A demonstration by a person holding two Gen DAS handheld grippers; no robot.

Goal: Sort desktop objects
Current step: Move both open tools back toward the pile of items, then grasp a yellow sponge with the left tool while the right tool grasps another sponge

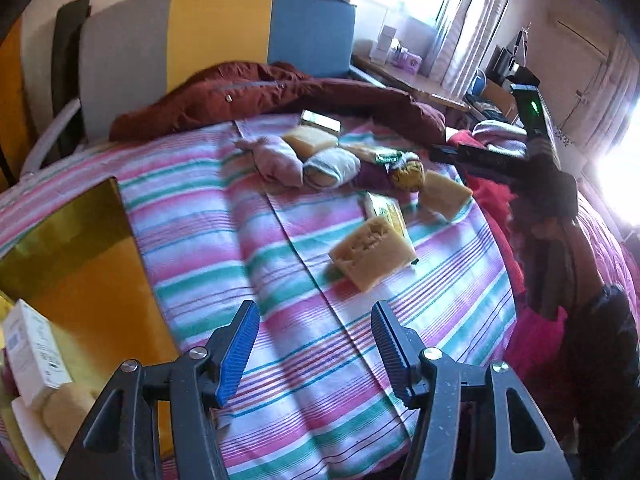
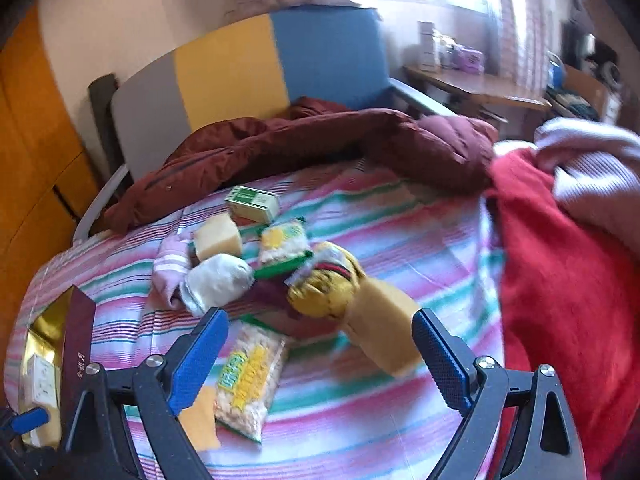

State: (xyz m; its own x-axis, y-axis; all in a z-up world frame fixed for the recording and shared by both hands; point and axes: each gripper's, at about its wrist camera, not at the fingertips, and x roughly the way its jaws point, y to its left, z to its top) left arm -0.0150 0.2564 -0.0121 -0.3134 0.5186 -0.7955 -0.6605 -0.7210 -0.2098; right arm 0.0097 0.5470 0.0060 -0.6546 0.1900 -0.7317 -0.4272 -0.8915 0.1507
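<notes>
On the striped bedsheet (image 1: 280, 280) lies a loose pile of yellow sponges (image 1: 372, 252), rolled socks (image 1: 332, 166), snack packets (image 1: 384, 208) and a green box (image 1: 320, 122). My left gripper (image 1: 314, 320) hangs open over bare sheet, short of the nearest sponge, with nothing between its fingers. My right gripper (image 2: 320, 328) stands wide open above the pile. A snack packet (image 2: 248, 380) and a sponge (image 2: 380, 328) lie on the bed below its jaws, untouched by the pads. A yellow sock (image 2: 324, 288) and a white sock roll (image 2: 218, 280) sit just beyond.
A gold box (image 1: 92, 264) stands at the left bed edge, holding a white carton (image 1: 36, 352) and a sponge (image 1: 68, 408). A maroon jacket (image 1: 280, 96) lies across the far side. Red and pink clothes (image 2: 560, 260) are heaped on the right. A person's dark-gloved hand (image 1: 552, 192) is at the right.
</notes>
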